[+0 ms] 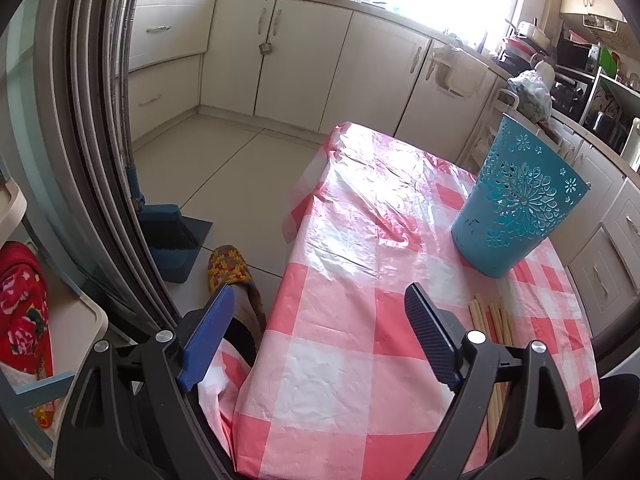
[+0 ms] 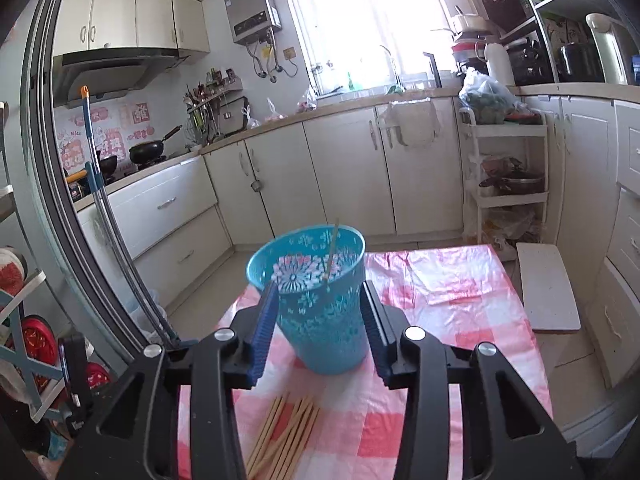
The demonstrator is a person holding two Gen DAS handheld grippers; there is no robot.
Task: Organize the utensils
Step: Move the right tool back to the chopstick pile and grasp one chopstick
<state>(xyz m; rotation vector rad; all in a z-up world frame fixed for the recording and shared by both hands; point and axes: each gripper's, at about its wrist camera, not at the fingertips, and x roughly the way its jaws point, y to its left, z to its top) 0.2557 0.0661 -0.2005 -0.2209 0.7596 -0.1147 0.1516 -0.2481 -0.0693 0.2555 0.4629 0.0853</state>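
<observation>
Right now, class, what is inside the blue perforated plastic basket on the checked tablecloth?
One thin wooden chopstick leans inside the blue perforated plastic basket; its lower end and the basket's bottom are hidden by the wall.

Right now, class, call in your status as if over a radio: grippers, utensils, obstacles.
Left gripper open, empty. Right gripper open, empty. One chopstick in blue basket; loose chopsticks on table. Nothing blocking.

Glossy crinkled plastic tablecloth [image 1: 360, 208], perforated matt plastic basket [image 2: 320, 312], wooden chopsticks [image 2: 284, 436]

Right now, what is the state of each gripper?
Left gripper: open, holding nothing.
Right gripper: open, holding nothing; blue basket stands beyond its fingers.
</observation>
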